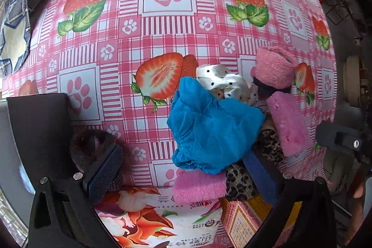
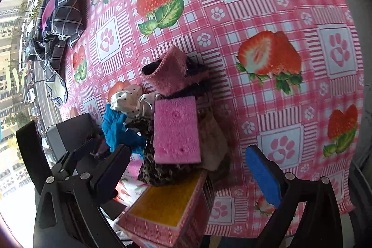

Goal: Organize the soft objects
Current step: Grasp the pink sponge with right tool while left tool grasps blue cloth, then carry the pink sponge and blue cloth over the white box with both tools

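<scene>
While propped on the pile, pink sponge point(image 2: 177, 130) tilted, long axis upright

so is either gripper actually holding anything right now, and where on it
Nothing is held. The left gripper is open, with the blue cloth lying between its fingers but not clamped. The right gripper is open too, facing the pink sponge.

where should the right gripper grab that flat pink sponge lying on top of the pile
Take the pink sponge by its two long side edges, coming down from above along its length. It lies flat and tilted on the leopard-print cloth, with both sides exposed, and its thin slab shape fits between the open fingers of the right gripper. Its near edge overhangs the pink box, so a grip near that end looks least obstructed.
</scene>
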Action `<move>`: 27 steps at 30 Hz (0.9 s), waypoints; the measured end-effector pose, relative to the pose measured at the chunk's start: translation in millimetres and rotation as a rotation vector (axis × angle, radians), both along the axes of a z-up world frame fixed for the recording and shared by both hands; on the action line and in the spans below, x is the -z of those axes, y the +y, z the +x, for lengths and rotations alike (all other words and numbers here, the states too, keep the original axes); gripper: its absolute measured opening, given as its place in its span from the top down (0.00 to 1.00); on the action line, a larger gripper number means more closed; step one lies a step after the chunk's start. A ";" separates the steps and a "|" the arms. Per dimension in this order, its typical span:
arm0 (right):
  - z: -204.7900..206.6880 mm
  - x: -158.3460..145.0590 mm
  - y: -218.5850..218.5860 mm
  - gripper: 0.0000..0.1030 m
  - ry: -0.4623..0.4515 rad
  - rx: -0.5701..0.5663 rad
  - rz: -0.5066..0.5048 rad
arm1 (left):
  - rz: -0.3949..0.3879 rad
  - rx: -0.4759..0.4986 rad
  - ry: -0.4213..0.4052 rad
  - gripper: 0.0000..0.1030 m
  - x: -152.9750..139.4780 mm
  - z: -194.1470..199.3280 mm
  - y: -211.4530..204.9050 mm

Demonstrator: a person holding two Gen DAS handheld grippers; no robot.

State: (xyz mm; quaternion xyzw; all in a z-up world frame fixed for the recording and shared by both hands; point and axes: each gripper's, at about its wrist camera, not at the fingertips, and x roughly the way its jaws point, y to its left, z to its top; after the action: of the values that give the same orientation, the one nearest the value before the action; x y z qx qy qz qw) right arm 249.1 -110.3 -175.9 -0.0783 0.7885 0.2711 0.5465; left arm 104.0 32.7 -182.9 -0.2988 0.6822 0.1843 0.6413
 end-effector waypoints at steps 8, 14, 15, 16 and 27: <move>-4.4 36.4 17.9 0.25 0.096 -0.013 -0.019 | 0.028 0.011 0.033 0.04 19.1 7.1 -1.7; -5.1 48.1 10.8 0.51 0.158 0.020 -0.020 | -0.024 0.001 0.032 0.38 28.1 12.3 1.4; -4.7 46.4 8.8 0.51 0.152 0.020 -0.019 | -0.030 0.000 0.036 0.48 29.5 12.1 0.9; -3.0 44.2 5.8 0.51 0.148 0.020 -0.017 | -0.035 -0.003 0.040 0.54 31.1 11.4 0.1; 8.6 13.4 -22.1 0.51 0.109 0.076 0.033 | 0.039 -0.019 -0.067 0.71 -6.4 1.6 0.5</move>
State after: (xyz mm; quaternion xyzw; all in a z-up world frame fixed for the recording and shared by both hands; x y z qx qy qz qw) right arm 257.7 -132.4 -189.4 -0.0241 0.8149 0.2671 0.5138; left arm 105.6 33.2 -176.5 -0.2987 0.6538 0.1936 0.6677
